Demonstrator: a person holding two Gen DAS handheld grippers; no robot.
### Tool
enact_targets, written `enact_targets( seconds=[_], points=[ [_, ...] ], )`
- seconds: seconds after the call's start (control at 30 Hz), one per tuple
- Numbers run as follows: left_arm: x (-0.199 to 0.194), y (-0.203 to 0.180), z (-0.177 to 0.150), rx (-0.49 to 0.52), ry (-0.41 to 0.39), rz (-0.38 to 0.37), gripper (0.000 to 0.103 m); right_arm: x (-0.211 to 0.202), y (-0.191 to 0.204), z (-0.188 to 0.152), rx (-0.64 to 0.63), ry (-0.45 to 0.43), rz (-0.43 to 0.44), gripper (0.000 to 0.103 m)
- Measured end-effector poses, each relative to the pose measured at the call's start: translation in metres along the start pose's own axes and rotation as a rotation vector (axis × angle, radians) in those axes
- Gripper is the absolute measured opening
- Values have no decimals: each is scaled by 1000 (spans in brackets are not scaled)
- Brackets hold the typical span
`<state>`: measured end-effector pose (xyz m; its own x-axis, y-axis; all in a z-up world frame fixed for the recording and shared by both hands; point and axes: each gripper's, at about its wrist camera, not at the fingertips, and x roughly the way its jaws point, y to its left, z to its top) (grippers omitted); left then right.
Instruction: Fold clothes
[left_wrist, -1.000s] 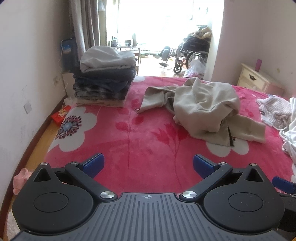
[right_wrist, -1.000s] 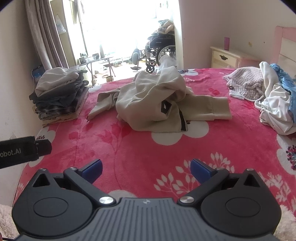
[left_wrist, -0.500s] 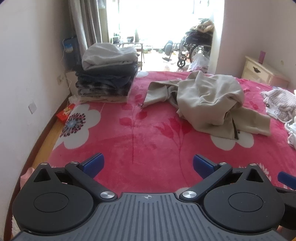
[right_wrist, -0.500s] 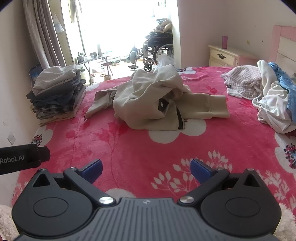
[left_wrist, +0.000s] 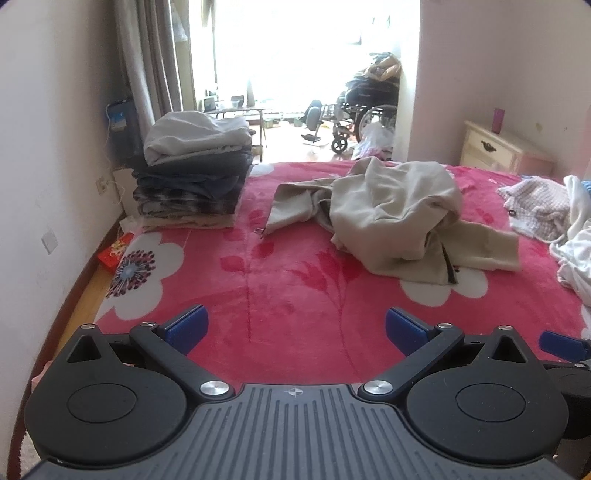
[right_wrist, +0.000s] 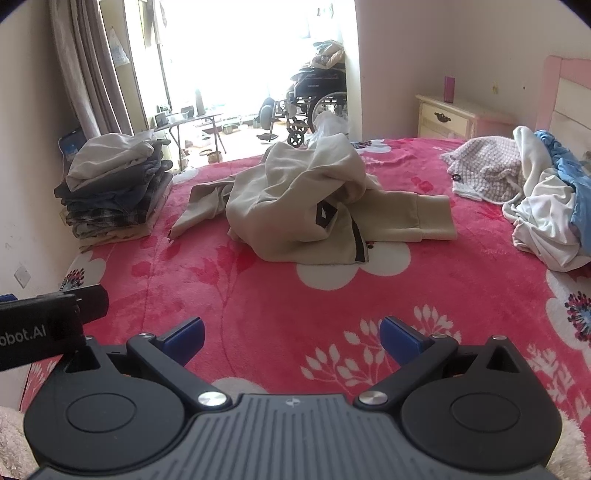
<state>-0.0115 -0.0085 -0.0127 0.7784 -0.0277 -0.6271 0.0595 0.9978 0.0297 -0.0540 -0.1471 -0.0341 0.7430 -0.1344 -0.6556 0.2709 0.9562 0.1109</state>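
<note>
A crumpled beige hooded jacket (left_wrist: 395, 214) (right_wrist: 306, 206) lies in a heap in the middle of the pink flowered bed cover (left_wrist: 295, 288) (right_wrist: 258, 295). A stack of folded clothes (left_wrist: 192, 173) (right_wrist: 114, 184) stands at the bed's far left corner. My left gripper (left_wrist: 293, 328) is open over the near part of the bed, well short of the jacket, with nothing between its blue pads. My right gripper (right_wrist: 291, 334) is likewise open and empty, near the front edge. The left gripper's body (right_wrist: 40, 332) shows at the left edge of the right wrist view.
A pile of unfolded clothes, white, blue and lilac knit (right_wrist: 535, 199) (left_wrist: 546, 210), lies at the right of the bed. A cream nightstand (right_wrist: 454, 118) stands beyond it. A wheelchair (left_wrist: 362, 114) is in the bright doorway. The wall and floor strip run along the left.
Both grippers have tilted up and drawn back a little, so the jacket and the stack sit lower and farther in view. Their jaws stayed open.
</note>
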Motion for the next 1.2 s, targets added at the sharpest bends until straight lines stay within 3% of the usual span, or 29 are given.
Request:
enact_targets(
  seconds=[0.9, 1.2],
  points=[
    [10, 11, -2, -47, 29, 2, 103, 5, -4, -6, -2, 7, -8, 103],
    [37, 10, 7, -52, 0, -49, 103, 17, -17, -11, 15, -38, 15, 103]
  ],
)
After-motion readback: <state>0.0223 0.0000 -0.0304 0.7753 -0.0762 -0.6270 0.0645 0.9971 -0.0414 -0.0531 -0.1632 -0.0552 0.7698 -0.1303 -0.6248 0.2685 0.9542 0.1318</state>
